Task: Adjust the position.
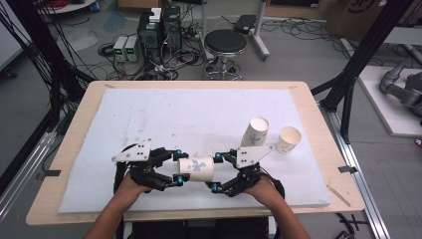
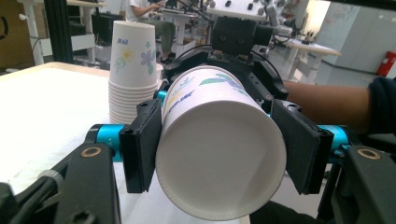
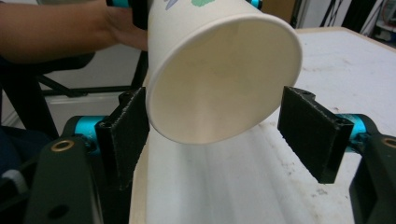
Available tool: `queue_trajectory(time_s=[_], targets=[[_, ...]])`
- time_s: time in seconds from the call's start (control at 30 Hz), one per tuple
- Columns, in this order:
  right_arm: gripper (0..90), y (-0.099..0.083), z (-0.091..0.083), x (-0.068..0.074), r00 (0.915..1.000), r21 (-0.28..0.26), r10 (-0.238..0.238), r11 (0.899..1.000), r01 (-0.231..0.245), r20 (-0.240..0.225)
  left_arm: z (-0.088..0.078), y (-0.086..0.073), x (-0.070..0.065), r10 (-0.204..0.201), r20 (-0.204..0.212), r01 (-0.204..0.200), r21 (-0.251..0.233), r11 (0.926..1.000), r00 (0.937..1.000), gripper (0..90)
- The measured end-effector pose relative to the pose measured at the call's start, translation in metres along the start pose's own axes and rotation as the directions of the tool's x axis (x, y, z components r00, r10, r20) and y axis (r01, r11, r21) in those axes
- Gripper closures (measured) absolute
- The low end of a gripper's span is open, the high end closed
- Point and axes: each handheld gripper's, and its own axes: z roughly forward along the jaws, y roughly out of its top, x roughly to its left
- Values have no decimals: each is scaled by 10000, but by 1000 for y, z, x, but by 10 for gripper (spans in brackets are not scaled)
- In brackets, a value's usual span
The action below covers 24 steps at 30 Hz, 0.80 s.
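1. Near the table's [image 1: 74,164] front edge, your left gripper [image 1: 177,169] was clamped on the base end of a flowered paper cup [image 1: 196,170] held on its side.
2. Facing it, your right gripper [image 1: 216,172] had its jaws around the cup's open rim, one pad touching, the other apart, so no grip yet.
3. Behind the cup stood a cup stack [image 1: 255,132] and a single cup [image 1: 288,139].
4. The handover or pull looked only begun.
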Motion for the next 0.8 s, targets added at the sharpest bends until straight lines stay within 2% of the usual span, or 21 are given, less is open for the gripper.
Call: queue_trajectory(time_s=[0.17, 0.3, 0.47, 0.8], targets=[[252, 0, 0, -2, 9999, -125, 119, 9999, -118, 10, 0, 0, 0, 31, -26, -31, -3, 10000, 10000, 362], [205, -1, 0, -3, 9992, -145, 390, 9991, -388, 77, 0, 0, 0, 37, 43, -37, -35, 10000, 10000, 363], [205, 0, 3, -1, 9991, -108, 397, 9991, -399, -144, 2, -1, 0, -36, 247, 38, -61, 10000, 9997, 364], [291, 0, 2, -1, 9995, -413, 165, 9990, -176, -261, 1, -3, 1, -109, 367, 117, -216, 9997, 9993, 364]])
